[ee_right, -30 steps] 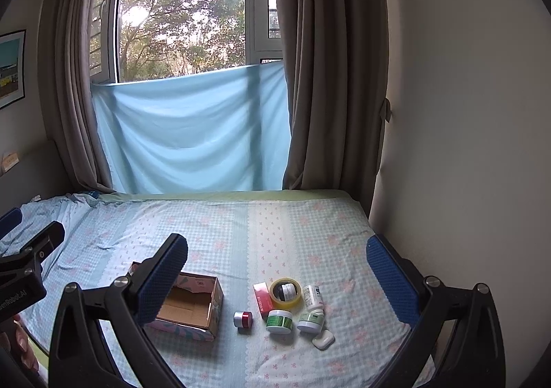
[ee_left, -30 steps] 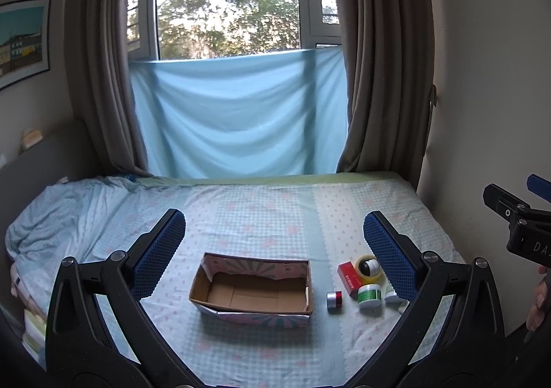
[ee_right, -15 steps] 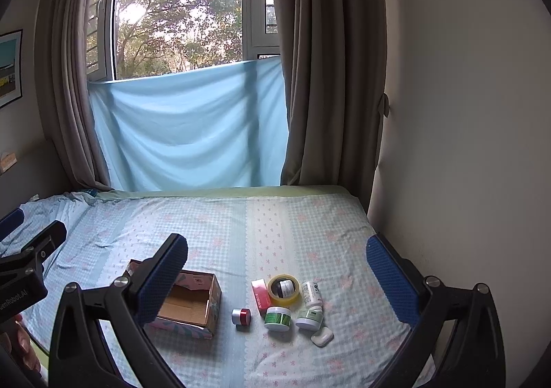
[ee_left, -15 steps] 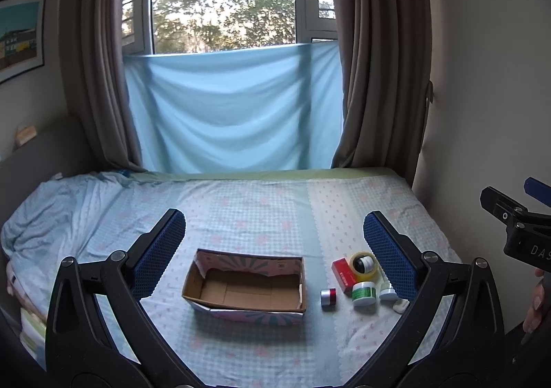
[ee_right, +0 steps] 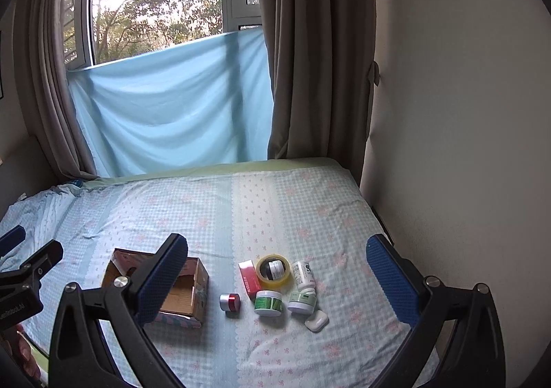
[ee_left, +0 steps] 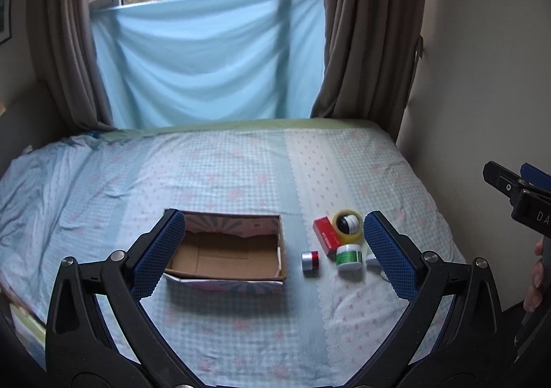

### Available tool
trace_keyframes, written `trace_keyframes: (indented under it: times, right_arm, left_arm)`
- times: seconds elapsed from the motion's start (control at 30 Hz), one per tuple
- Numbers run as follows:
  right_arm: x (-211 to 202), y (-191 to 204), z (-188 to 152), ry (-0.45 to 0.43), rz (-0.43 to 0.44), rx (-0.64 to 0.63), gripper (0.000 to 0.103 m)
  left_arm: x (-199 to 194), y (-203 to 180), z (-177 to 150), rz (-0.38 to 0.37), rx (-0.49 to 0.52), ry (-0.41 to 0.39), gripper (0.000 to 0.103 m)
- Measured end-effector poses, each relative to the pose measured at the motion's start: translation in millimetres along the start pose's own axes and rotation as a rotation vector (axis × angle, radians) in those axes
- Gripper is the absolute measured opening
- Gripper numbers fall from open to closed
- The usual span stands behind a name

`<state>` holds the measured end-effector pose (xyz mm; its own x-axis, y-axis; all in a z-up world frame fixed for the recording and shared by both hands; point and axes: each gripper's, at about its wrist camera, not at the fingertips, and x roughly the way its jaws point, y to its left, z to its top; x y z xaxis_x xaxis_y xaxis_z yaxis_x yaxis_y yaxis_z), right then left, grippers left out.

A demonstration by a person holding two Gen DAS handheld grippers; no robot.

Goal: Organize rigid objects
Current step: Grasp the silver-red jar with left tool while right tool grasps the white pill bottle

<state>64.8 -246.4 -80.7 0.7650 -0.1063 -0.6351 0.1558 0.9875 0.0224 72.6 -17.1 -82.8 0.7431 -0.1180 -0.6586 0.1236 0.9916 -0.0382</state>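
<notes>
An empty cardboard box [ee_left: 224,255] [ee_right: 187,295] with a patterned outside lies open on the bed. To its right sit a small red and silver jar [ee_left: 310,260] [ee_right: 230,302], a red box [ee_left: 325,236] [ee_right: 248,278], a yellow tape roll [ee_left: 347,222] [ee_right: 274,269] with a small jar inside it, a green-labelled jar [ee_left: 349,256] [ee_right: 268,302], a second white jar [ee_right: 302,301], a white bottle [ee_right: 304,274] and a white soap-like piece [ee_right: 316,320]. My left gripper [ee_left: 272,253] and right gripper [ee_right: 277,279] are both open and empty, held above the bed short of the objects.
The bed [ee_left: 224,174] has a light blue checked sheet and reaches to a window hung with a blue cloth [ee_left: 206,57] and brown curtains. A wall [ee_right: 465,112] runs along the bed's right side. The right gripper [ee_left: 516,195] shows at the left wrist view's right edge.
Both cameras have moved forward and tilted down, so the box and the small objects look nearer and larger. Neither gripper has opened or shut, and nothing on the bed has moved.
</notes>
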Motion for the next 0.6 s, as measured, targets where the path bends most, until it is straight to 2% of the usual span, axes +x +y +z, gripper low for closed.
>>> trace_keyframes:
  times: [0.17,0.47,0.6]
  right_arm:
    - [50.1,-25.1,-9.0,0.096,0.011,-0.014,0.103]
    - [172.8,-56.1,-34.7,0.292,0.052,-0.1,0.103]
    - [229.6,-63.2,-50.0,0.376,0.065,-0.117,0.103]
  left_arm:
    - [59.8,-24.1,-19.8,-0.037,-0.036,0.112,0.103]
    - [177.4,-71.6,-63.5,0.002,-0.062,0.294,0.103]
    - [231.7,-88.9,-84.9,0.028,-0.034,0.349,0.103]
